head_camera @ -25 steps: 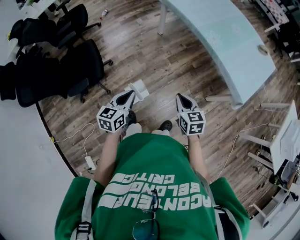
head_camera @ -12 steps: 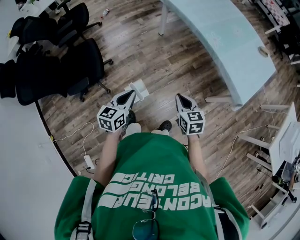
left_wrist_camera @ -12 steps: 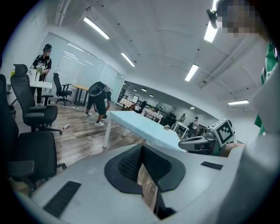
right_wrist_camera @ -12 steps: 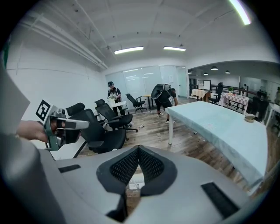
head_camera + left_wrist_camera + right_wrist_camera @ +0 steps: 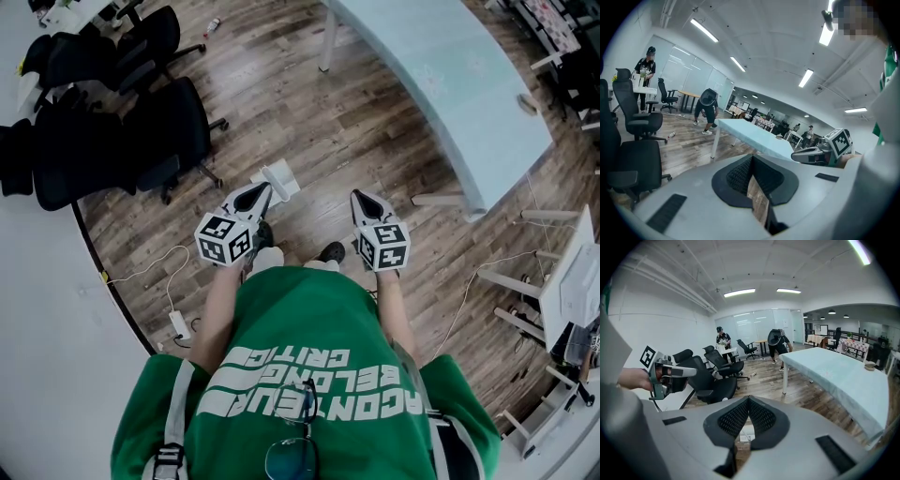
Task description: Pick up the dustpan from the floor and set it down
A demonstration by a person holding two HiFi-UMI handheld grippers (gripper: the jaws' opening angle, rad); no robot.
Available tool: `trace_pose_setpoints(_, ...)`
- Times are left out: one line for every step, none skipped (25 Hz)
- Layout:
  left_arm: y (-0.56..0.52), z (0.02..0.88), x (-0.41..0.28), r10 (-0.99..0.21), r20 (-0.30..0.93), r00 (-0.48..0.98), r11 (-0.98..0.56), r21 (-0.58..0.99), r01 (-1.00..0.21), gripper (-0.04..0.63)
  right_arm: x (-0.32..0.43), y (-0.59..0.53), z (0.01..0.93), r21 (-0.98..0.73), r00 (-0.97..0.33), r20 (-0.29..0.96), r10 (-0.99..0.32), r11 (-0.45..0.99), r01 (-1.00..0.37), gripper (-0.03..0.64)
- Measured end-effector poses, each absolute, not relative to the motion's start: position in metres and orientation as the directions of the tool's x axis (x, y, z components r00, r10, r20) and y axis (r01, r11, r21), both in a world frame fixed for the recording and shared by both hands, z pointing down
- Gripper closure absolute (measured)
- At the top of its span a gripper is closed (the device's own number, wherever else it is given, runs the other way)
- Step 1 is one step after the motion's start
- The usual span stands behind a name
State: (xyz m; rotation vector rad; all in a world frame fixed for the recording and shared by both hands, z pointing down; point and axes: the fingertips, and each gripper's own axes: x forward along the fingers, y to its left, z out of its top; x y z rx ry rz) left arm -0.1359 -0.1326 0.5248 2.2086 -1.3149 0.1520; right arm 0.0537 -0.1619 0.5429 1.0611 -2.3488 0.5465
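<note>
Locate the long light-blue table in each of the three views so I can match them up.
Head view: the table runs diagonally across the upper right.
Left gripper view: table at centre, receding to the right.
Right gripper view: table fills the right half, out to the edge.
Shared landmark: the black office chairs, left of the table in every view.

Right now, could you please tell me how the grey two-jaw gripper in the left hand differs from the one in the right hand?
In the head view, the left gripper's tip lines up with the white dustpan on the floor, while the right gripper hangs over bare wooden floorboards. The left gripper slants clearly sideways; the right gripper points nearly straight ahead. Both are shut, hold nothing and carry a black-and-white marker cube.
</note>
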Motion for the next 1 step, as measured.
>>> trace_pose_setpoints(-0.1319,0.5253,-0.1359,-0.776,0.368,0.512,-0.361,0.406,-0.839,0.602,0.0531,-0.1614,0.5438,-0.151,-0.571,0.592,-0.569,0.618,-0.772,0.608)
